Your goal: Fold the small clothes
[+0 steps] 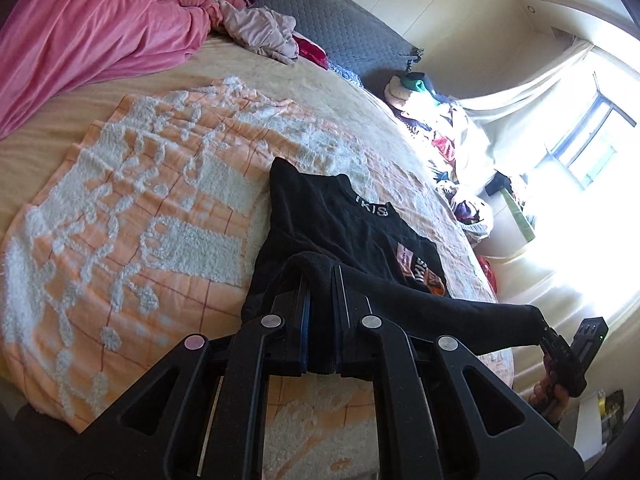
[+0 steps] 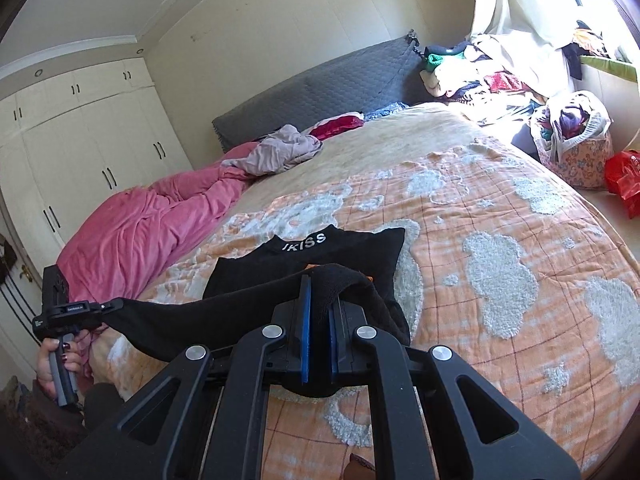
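A small black shirt (image 1: 332, 220) with white collar lettering and an orange chest print lies on the orange-and-white blanket (image 1: 140, 208) on the bed. Its lower hem is lifted off the blanket and stretched between both grippers. My left gripper (image 1: 320, 280) is shut on one end of the hem. The right gripper (image 1: 545, 328) shows at the right edge, clamped on the other end. In the right wrist view the right gripper (image 2: 320, 300) is shut on the shirt (image 2: 320, 252), the hem draping over its fingers. The left gripper (image 2: 110, 305), held by a hand, pinches the far corner.
A pink blanket (image 1: 80, 28) and a crumpled lilac garment (image 1: 260, 32) lie near the grey headboard (image 1: 340, 28). Heaped clothes (image 2: 480, 76), a flowered bag (image 2: 572, 148) and a red bag (image 2: 624, 176) sit beside the bed by the window. White wardrobes (image 2: 80, 140) line the wall.
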